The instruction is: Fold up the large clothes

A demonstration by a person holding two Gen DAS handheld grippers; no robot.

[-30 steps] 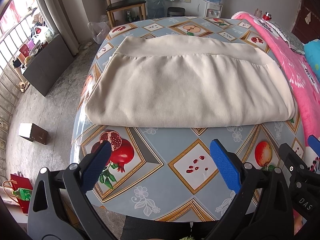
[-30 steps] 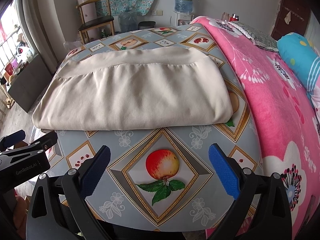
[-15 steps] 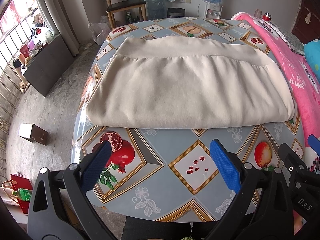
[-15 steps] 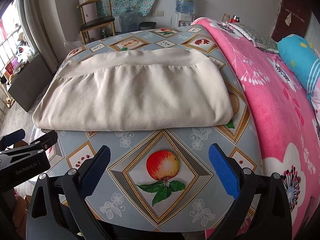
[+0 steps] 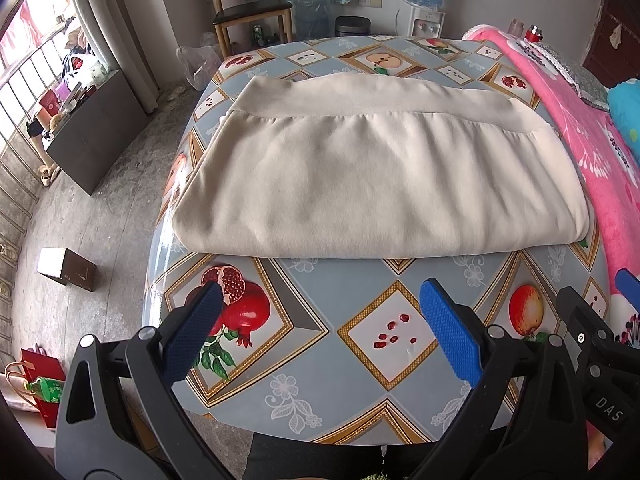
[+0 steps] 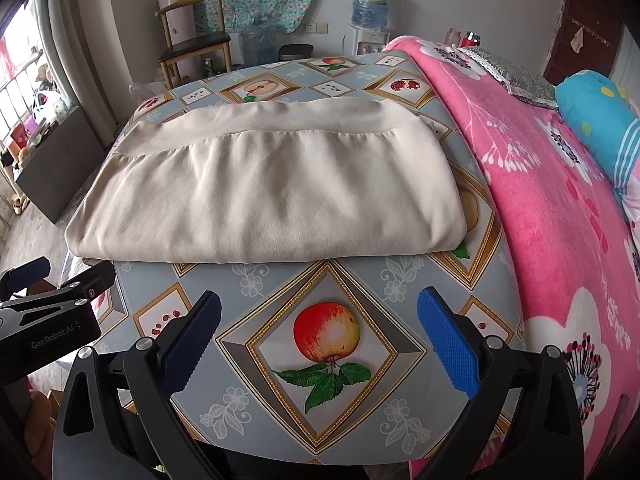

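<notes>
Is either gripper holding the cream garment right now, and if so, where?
Neither. The left gripper and right gripper are both open over the tablecloth, short of the folded cream garment.

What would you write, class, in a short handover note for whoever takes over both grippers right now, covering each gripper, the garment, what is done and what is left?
Left gripper: open, empty, hovering over the near tablecloth, short of the garment.
Right gripper: open, empty, likewise held back at the near edge.
Cream garment: lies flat on the fruit-print table, folded into a wide rectangle, ribbed band along the far side, folded edge nearest you.
Done: at least one fold, layers look neat.
Left: probably another fold, side to side, to make it compact; neither gripper touches the cloth.
</notes>
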